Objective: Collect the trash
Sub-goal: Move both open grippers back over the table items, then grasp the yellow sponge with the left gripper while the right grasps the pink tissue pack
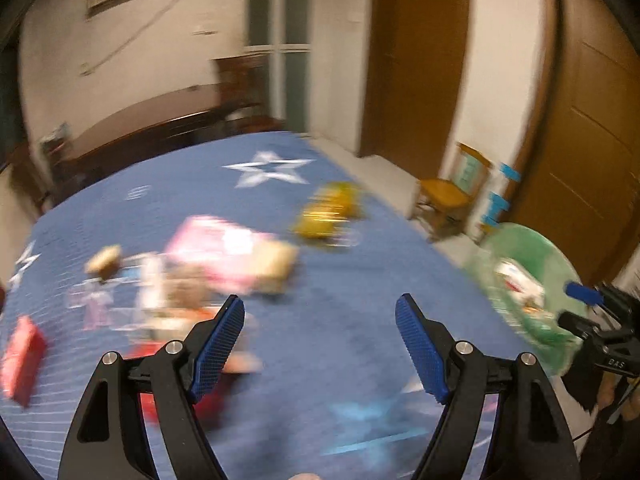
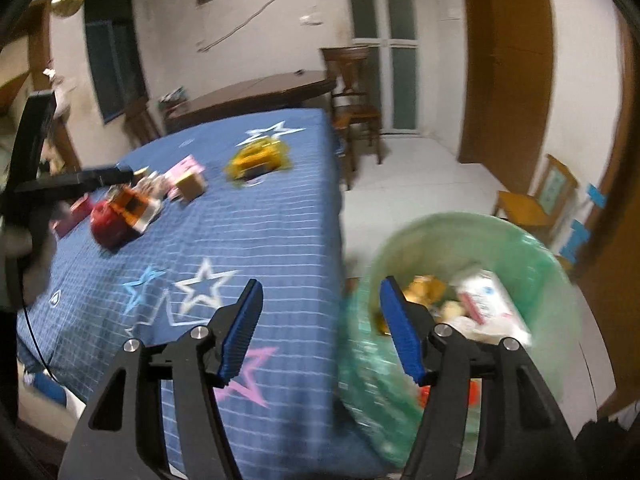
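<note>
Blurred trash lies on a blue star-patterned cloth [image 1: 340, 340]: a yellow wrapper [image 1: 328, 210], a pink packet [image 1: 216, 248], a tan box [image 1: 276, 266] and a red packet [image 1: 22, 356]. My left gripper [image 1: 320, 308] hangs open over bare cloth, just right of the pile, with nothing between its fingers. My right gripper [image 2: 320, 292] is open and holds nothing, above the cloth's right edge, with its right finger over a green-lined bin [image 2: 520, 248]. The bin holds a white carton [image 2: 488, 300] and other scraps. The same yellow wrapper [image 2: 256, 158] and a red and orange pile [image 2: 120, 216] show in the right wrist view.
A small wooden chair [image 1: 448, 196] stands on the pale floor beyond the green-lined bin [image 1: 532, 248]. A dark wooden table [image 2: 248, 96] and chair [image 2: 356, 108] stand behind the cloth. Brown doors [image 1: 416, 60] line the right wall.
</note>
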Motion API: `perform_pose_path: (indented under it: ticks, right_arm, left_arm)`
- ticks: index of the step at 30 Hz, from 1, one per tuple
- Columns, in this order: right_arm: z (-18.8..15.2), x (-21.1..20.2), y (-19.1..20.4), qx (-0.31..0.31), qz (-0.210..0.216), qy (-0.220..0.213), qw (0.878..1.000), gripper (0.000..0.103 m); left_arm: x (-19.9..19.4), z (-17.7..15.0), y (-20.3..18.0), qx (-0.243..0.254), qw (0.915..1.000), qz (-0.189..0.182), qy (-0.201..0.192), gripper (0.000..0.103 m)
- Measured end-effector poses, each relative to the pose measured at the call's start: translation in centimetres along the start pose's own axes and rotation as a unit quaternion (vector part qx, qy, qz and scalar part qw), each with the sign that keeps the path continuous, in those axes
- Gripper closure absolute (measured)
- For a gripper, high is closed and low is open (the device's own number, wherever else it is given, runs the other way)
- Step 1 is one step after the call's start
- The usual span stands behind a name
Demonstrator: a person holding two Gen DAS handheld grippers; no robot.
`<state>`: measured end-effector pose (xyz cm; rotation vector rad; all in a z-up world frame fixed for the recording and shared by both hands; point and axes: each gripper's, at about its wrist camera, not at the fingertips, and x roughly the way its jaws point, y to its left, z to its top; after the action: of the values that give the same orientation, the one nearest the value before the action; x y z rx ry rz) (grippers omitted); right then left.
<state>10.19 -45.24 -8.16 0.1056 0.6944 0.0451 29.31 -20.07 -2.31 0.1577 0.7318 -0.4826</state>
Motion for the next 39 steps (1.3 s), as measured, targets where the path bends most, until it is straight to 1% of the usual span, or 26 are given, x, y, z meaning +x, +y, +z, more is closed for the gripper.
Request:
perform_pose_path:
  ticks: [2,4,6,10,12,14,18,20,21,24,28,30,33,35,37,39]
  right_arm:
    - [0.5,0.8,1.3,-0.012,0.009,0.004,1.0,0.041]
    - [1.0,2.0,2.7,-0.024,0.02,0.012,0.999,0.04]
    - [1.7,3.4,4.2,-0.033,0.034,0.021,0.999,0.04]
    - [3.0,5.5,6.8,-0.055,0.053,0.037,0.996,0.04]
    - [3.8,6.4,7.9,-0.06,0.066,0.041,0.995,0.04]
    - [4.8,7.5,9.3,-0.069,0.081,0.046,0.993,0.039]
    - [6.3,9.7,11.3,-0.091,0.086,0.054,0.991,0.039]
    - [7.0,10.8,11.9,-0.095,0.087,0.06,0.99,0.039]
    - [7.4,11.3,12.1,-0.095,0.091,0.062,0.989,0.039]
    - [9.1,12.1,12.3,-0.095,0.104,0.066,0.988,0.039]
    - [12.8,14.3,13.0,-0.098,0.13,0.075,0.984,0.039]
    - [14.8,16.4,14.3,-0.115,0.133,0.088,0.98,0.039]
    - [17.1,19.4,15.9,-0.137,0.137,0.112,0.975,0.039]
    - [18.4,22.1,17.3,-0.146,0.144,0.144,0.968,0.039]
    - [19.1,24.2,18.3,-0.153,0.143,0.169,0.963,0.039]
    - [19.3,26.1,19.4,-0.164,0.147,0.203,0.954,0.039]
  left_arm:
    - [-0.8,0.2,5.0,-0.024,0.9995,0.02,0.002,0.024]
    - [-1.1,0.3,10.2,-0.046,0.998,0.042,0.01,0.024]
    - [-0.7,0.3,15.0,-0.056,0.996,0.066,0.024,0.024]
    - [1.5,0.6,22.2,-0.086,0.9916,0.082,0.052,0.024]
    - [2.8,0.8,24.4,-0.087,0.9901,0.091,0.062,0.024]
    - [4.6,1.1,25.6,-0.072,0.9903,0.095,0.072,0.024]
    - [8.2,1.7,26.9,-0.072,0.9902,0.09,0.079,0.024]
    - [9.1,1.9,27.0,-0.077,0.9903,0.084,0.08,0.024]
    - [9.3,1.9,27.2,-0.077,0.9909,0.077,0.079,0.024]
    - [10.6,2.1,27.4,-0.071,0.992,0.069,0.079,0.024]
    - [12.0,2.0,28.6,-0.083,0.991,0.066,0.081,0.024]
    - [12.9,2.0,28.7,-0.086,0.9909,0.061,0.084,0.024]
    - [13.7,2.1,28.3,-0.073,0.9922,0.057,0.083,0.023]
    - [14.1,2.2,28.1,-0.066,0.9927,0.057,0.083,0.023]
    - [14.7,2.4,27.7,-0.056,0.993,0.061,0.085,0.023]
    - [15.1,2.5,27.7,-0.054,0.9935,0.054,0.085,0.023]
